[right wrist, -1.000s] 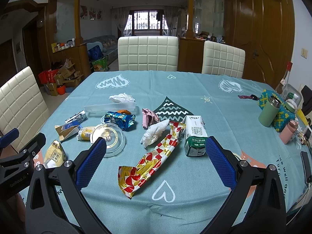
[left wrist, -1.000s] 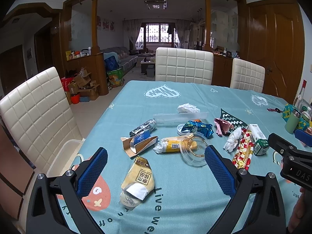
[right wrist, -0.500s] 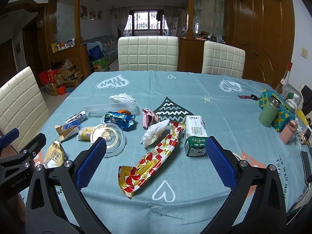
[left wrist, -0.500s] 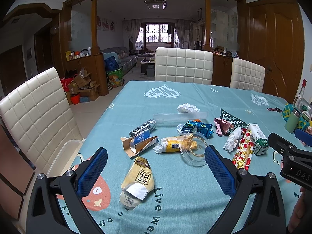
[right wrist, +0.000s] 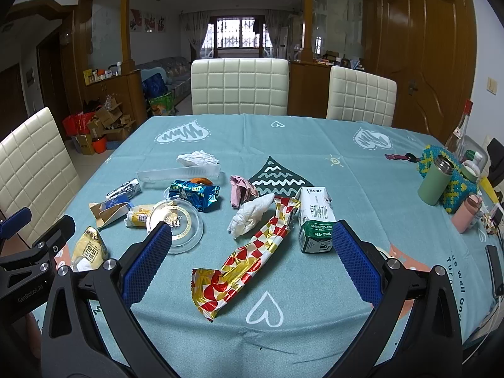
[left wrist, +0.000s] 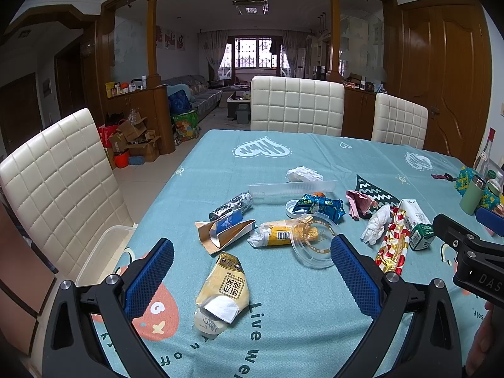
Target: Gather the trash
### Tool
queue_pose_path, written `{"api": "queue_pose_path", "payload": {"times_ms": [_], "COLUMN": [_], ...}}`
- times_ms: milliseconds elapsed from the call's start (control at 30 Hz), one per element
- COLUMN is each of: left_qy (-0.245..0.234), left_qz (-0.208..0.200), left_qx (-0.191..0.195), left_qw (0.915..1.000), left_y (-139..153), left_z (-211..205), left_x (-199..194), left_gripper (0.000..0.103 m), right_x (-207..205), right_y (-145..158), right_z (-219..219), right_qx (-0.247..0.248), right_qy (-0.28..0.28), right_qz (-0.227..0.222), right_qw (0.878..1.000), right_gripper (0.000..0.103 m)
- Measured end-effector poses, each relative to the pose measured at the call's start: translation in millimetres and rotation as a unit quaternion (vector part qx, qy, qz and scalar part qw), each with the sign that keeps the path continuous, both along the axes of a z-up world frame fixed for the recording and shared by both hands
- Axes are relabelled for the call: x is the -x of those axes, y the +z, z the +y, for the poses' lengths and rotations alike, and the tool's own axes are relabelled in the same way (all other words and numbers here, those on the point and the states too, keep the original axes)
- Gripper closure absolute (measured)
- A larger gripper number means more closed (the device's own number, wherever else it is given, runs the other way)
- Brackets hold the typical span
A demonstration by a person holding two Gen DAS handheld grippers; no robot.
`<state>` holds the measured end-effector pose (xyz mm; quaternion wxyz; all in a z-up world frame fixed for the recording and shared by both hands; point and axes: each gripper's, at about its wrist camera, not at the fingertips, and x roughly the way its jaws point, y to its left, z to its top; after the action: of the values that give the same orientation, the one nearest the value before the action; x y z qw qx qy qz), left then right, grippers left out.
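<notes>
Trash lies scattered on the teal tablecloth (left wrist: 283, 151). My left gripper (left wrist: 249, 271) is open and empty, above a yellow snack pouch (left wrist: 225, 286). Beyond it lie a torn brown carton (left wrist: 220, 230), a yellow wrapper (left wrist: 277, 236) and a clear plastic lid (left wrist: 315, 245). My right gripper (right wrist: 252, 258) is open and empty, above a red-and-gold checked wrapper (right wrist: 249, 258). A green-white milk carton (right wrist: 315, 217), a white crumpled tissue (right wrist: 252, 214), a pink wrapper (right wrist: 241, 189) and a blue wrapper (right wrist: 195, 192) lie just beyond.
White padded chairs (left wrist: 56, 186) (right wrist: 239, 85) stand around the table. A clear bin (left wrist: 104, 252) sits on the left chair's seat. A green flask (right wrist: 436, 182), a pink bottle (right wrist: 467, 214), a glass bottle (right wrist: 460, 129) and a phone (right wrist: 494, 267) crowd the right edge.
</notes>
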<state>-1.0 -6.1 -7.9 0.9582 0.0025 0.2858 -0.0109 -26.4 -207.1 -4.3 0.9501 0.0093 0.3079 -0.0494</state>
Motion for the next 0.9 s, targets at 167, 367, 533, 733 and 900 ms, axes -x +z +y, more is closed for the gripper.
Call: {"api": "queue_pose_path", "payload": {"times_ms": [167, 367, 533, 733, 900], "left_qy": [0.000, 0.000, -0.002, 0.002, 0.017], "left_qz": [0.000, 0.001, 0.006, 0.035, 0.079], "left_qx": [-0.001, 0.000, -0.004, -0.013, -0.024], "left_qw": [1.0000, 1.0000, 1.0000, 0.9993, 0.9964], "left_y": [0.2, 0.4, -5.9, -24.0, -53.7], "left_z": [0.0, -0.1, 1.6, 17.3, 37.9], "left_x": [-0.3, -0.4, 0.8, 3.7, 1.5], "left_gripper": [0.006, 0.006, 0.006, 0.006, 0.006], "right_x": [-0.5, 0.4, -2.3, -7.7, -16.1], "right_y": [-0.2, 2.6, -1.9, -20.7, -44.1], "right_z": [0.6, -1.7, 2.7, 3.9, 10.3], "right_qx": [0.000, -0.001, -0.006, -0.029, -0.028], "right_qy": [0.000, 0.000, 0.006, 0.017, 0.024], "right_qz": [0.000, 0.001, 0.011, 0.032, 0.058], "right_qw": [1.000, 1.000, 1.000, 0.999, 0.998], "right_gripper": [0.003, 0.003, 0.003, 0.003, 0.003]}}
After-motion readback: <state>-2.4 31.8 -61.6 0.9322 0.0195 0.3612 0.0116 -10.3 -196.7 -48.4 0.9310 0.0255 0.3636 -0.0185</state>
